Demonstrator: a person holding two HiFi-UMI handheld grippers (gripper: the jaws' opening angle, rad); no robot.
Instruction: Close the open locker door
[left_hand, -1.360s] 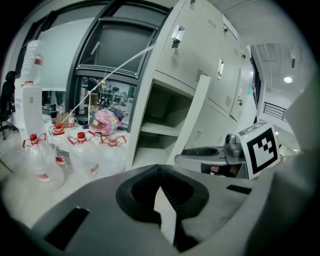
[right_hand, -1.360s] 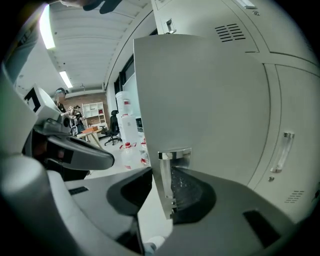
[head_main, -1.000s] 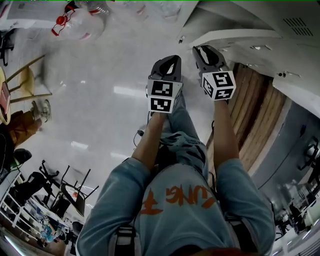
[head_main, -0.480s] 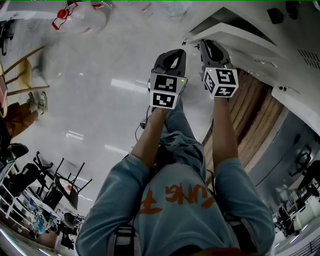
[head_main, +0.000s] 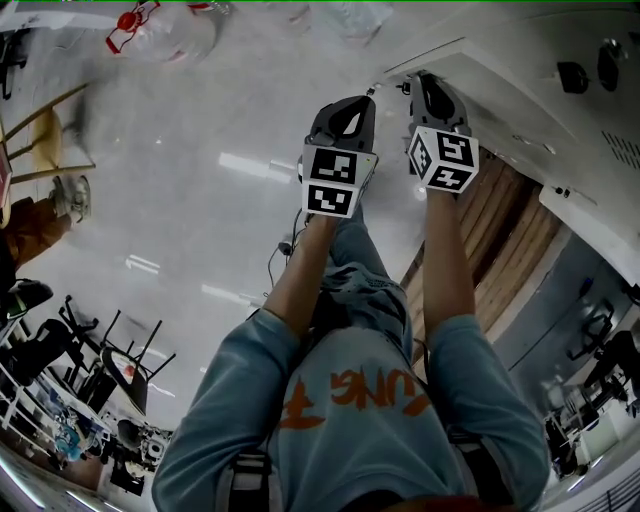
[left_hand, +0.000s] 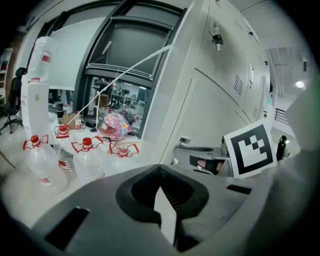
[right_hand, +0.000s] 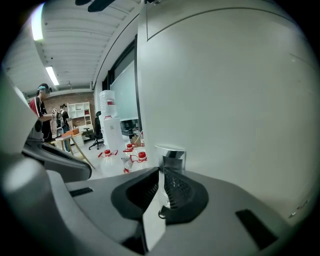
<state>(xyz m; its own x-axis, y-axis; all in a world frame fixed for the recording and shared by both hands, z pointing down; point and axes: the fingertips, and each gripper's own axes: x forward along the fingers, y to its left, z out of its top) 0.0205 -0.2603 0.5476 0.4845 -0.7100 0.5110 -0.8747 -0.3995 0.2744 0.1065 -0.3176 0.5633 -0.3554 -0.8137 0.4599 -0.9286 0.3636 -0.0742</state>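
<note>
Head view: over the last second both arms have reached forward, and the right gripper (head_main: 430, 84), which hung short of the locker door (head_main: 520, 60), now has its nose against the door's near edge at about 1 o'clock. Its tongs were wide then. They are now narrow and closing, and the right gripper view shows a small chrome latch (right_hand: 170, 153) right at their tips on the white door face. I cannot tell whether the pads already bite on it. I judge the approach over and the grasp under way, with the swing that shuts the door not yet begun. The left gripper (head_main: 345, 108) has come up alongside at 12 o'clock, its tongs pressed together on nothing. The door fills the frame from 12 to 3 o'clock. Below is a glossy pale floor (head_main: 200, 170) with light streaks, red-capped water bottles (head_main: 160, 35) at 11 o'clock, wood planks (head_main: 500, 230) at 3 o'clock and chairs (head_main: 125, 370) at 8 o'clock.
</note>
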